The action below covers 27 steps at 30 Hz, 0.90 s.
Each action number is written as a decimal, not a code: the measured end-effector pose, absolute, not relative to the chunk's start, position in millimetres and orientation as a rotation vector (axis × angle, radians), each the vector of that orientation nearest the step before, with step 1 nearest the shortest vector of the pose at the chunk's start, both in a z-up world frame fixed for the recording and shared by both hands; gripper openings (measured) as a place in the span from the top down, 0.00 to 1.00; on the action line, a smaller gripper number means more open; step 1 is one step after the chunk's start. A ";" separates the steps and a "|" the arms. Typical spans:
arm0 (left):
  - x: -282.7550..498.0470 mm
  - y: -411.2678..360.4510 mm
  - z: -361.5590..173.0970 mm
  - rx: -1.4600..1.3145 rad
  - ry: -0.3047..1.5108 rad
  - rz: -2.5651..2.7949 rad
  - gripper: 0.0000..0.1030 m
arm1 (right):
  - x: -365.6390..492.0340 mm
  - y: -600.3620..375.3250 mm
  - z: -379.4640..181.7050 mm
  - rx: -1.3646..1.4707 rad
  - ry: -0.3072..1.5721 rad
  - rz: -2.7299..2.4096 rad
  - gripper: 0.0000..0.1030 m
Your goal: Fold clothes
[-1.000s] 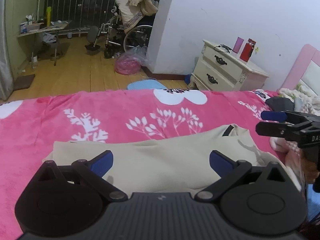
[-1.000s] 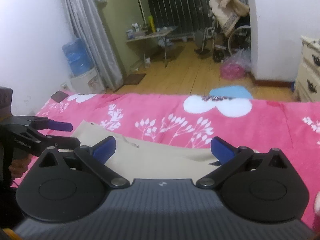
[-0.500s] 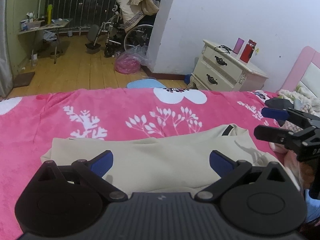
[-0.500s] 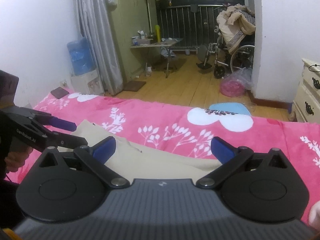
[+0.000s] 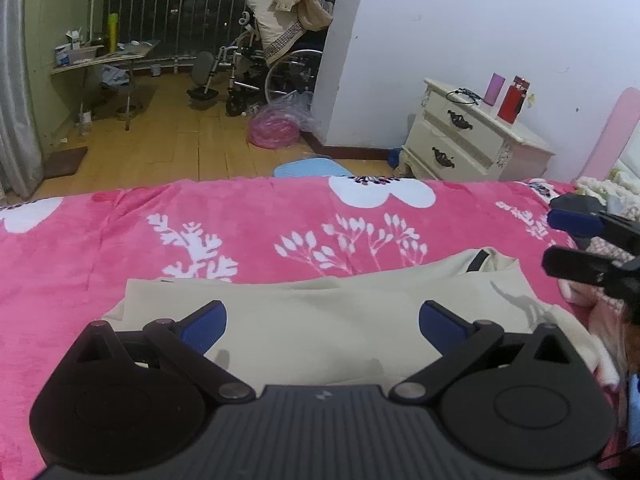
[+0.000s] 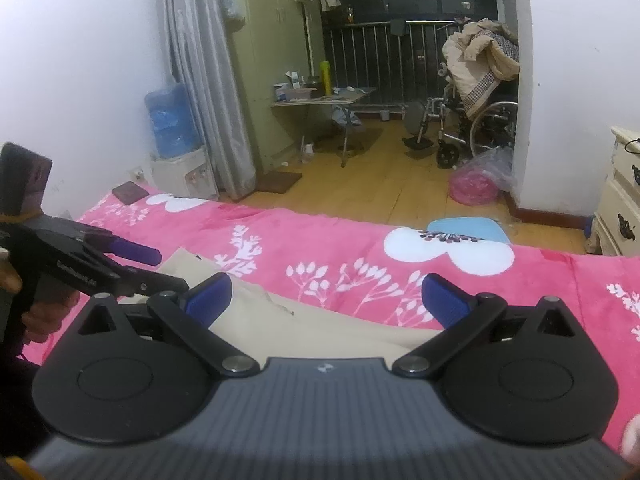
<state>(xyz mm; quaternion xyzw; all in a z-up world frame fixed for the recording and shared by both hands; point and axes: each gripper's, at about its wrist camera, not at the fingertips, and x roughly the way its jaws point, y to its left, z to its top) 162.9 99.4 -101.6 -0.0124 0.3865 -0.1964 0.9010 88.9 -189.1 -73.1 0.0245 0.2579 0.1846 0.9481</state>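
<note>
Beige garment [image 5: 320, 320] lying flat on the pink floral blanket [image 5: 240, 216], seen from both wrist cameras. In the left wrist view it occupies the lower centre, from about 8 o'clock to 3 o'clock, with a straight far edge, a doubled layer showing along that edge, and a dark strap or label near its 2 o'clock corner; it appears spread and perhaps folded once lengthwise, though the number of folds cannot be told. As a judgement, the task is at an early to middle stage: the cloth is laid out and smoothed, and the crosswise folds into a compact stack are not yet made. Left gripper [image 5: 322, 320] hovers just above the garment's near portion, jaws spread wide with nothing between the blue pads [image 5: 204, 322]; it points toward 12 o'clock, roughly level. Right gripper [image 6: 326, 300] is likewise wide open and empty, poised over the garment's opposite end, aimed across the bed toward the wooden floor [image 6: 360, 168]. Each gripper appears at the other view's edge, at 3 o'clock and 9 o'clock respectively, a hand [image 6: 38, 312] holding the left one.
</note>
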 end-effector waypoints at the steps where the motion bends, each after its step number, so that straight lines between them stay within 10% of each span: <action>1: 162.5 98.8 -102.4 -0.019 0.800 -0.404 0.00 | 88.5 -190.0 -73.0 0.056 0.522 0.378 0.01; 27: 164.9 101.8 -109.2 -0.006 0.812 -0.343 0.00 | 81.0 -187.3 -65.3 0.012 0.512 0.435 0.01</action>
